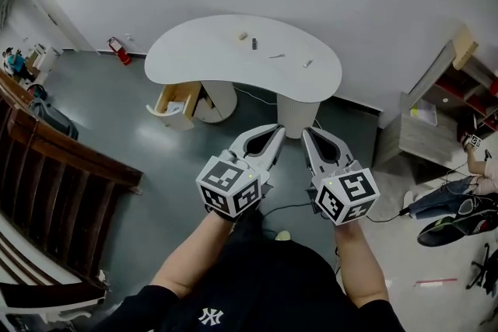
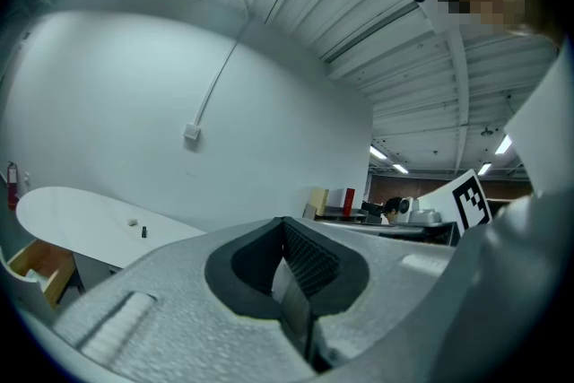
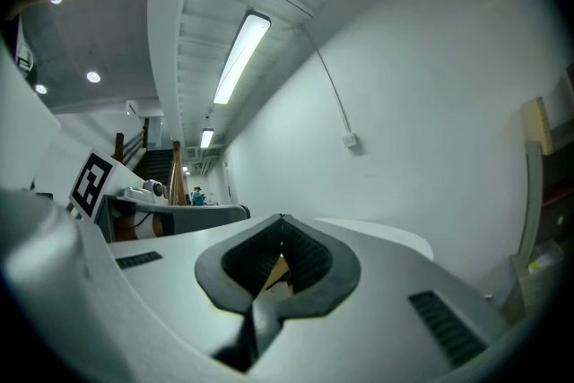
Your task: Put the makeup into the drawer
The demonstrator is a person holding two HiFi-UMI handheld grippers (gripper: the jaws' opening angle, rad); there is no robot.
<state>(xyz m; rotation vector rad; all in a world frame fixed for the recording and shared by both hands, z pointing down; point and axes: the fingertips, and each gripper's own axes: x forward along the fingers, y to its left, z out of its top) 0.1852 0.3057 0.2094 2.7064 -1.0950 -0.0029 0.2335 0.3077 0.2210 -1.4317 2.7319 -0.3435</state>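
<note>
Nearest, well short of the bench (image 1: 198,58), 2 grippers are held side by side and level, both aimed at it. The left gripper (image 1: 275,130) has its jaws together with nothing between them. The right gripper (image 1: 308,133) is likewise closed and empty.

The makeup (image 1: 254,43) lies straight ahead of both jaws on the bench top, well apart from them, so the coming move is judged to be a forward reach. It counts 4 pieces, strung along the bench's middle: 1 pale piece (image 1: 243,35), 1 dark piece (image 1: 254,43) just beside it and apparently upright, and 2 slim pieces. The first slim piece (image 1: 277,55) lies roughly along the bench's length. The second slim piece (image 1: 308,64), towards the bench's right end, lies slanted.

Neither gripper is clearly nearer. The right faces the slim pieces, the left the pale and dark ones. 1 drawer (image 1: 176,99) stands open under the bench's left end, on the left gripper's side.
</note>
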